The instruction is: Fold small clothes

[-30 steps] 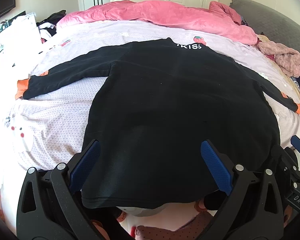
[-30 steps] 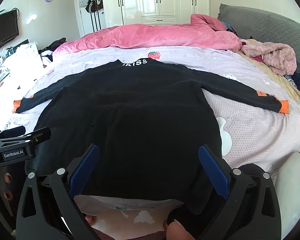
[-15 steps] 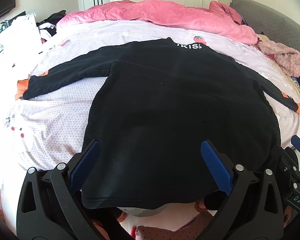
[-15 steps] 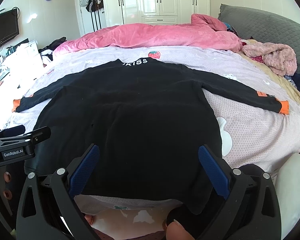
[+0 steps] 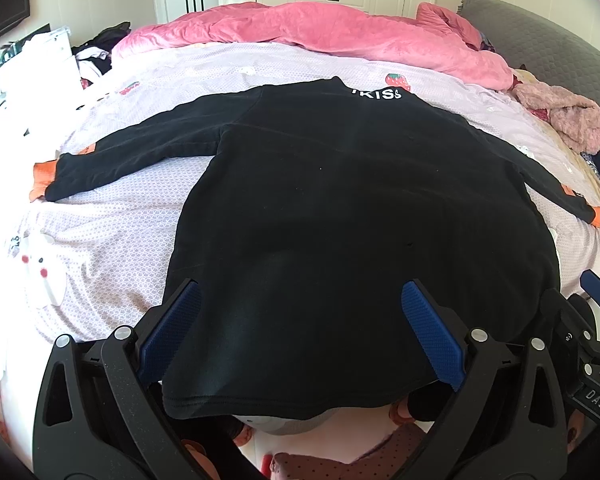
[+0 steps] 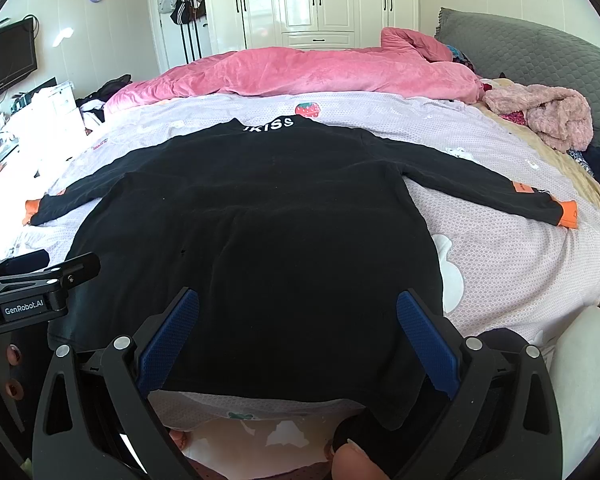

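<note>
1. A black long-sleeved top (image 5: 340,208) lies spread flat, back side up, on a bed covered by a pale lilac patterned sheet (image 5: 112,240). White lettering sits at its collar, which points away from the cameras.
2. Both sleeves stretch out sideways; each ends in an orange cuff (image 6: 567,213), and the right sleeve carries an orange patch just above its cuff.
3. The hem hangs over the near edge of the bed, closest to both grippers.
4. The left gripper (image 5: 300,328) hovers over the hem's left part with its blue-padded jaws spread wide, holding nothing. Its left pad (image 5: 172,328) sits over the garment's left side edge.
5. The right gripper (image 6: 298,332) is likewise wide open and empty, over the hem's right part, near the bottom right corner of the top.
6. The two grippers are side by side; each shows at the edge of the other's view.
7. A rumpled pink duvet (image 6: 320,72) lies across the far side of the bed, and a fluffy pink garment (image 6: 548,116) rests at the right, near a grey headboard (image 6: 540,56).
8. White wardrobes (image 6: 312,0) stand behind.
</note>
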`<state>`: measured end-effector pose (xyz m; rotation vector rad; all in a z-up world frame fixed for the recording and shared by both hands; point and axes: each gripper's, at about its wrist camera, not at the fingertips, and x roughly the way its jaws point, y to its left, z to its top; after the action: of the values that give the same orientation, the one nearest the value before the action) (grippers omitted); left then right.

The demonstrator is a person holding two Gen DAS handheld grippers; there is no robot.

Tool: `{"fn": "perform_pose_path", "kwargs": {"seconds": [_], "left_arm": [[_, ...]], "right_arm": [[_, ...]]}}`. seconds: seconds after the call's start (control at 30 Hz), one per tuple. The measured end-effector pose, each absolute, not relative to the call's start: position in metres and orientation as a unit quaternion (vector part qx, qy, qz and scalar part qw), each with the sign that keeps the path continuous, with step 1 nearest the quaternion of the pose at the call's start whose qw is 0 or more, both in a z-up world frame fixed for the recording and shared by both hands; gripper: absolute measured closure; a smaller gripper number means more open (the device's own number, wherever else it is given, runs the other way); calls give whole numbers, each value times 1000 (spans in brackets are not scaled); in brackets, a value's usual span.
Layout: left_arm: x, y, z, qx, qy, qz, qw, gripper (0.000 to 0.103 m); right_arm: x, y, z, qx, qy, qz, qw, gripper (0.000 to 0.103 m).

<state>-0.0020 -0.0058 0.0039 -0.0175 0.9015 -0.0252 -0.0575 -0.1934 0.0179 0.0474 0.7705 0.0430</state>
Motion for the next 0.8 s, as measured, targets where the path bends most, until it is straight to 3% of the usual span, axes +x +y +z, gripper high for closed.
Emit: {"fn": "perform_pose_path", "kwargs": {"seconds": [0.8], "left_arm": [[7,-15,6,-5,431,-15,902,9]], "right_arm": [[-51,-199,21,22,367,5,930,4]]}}
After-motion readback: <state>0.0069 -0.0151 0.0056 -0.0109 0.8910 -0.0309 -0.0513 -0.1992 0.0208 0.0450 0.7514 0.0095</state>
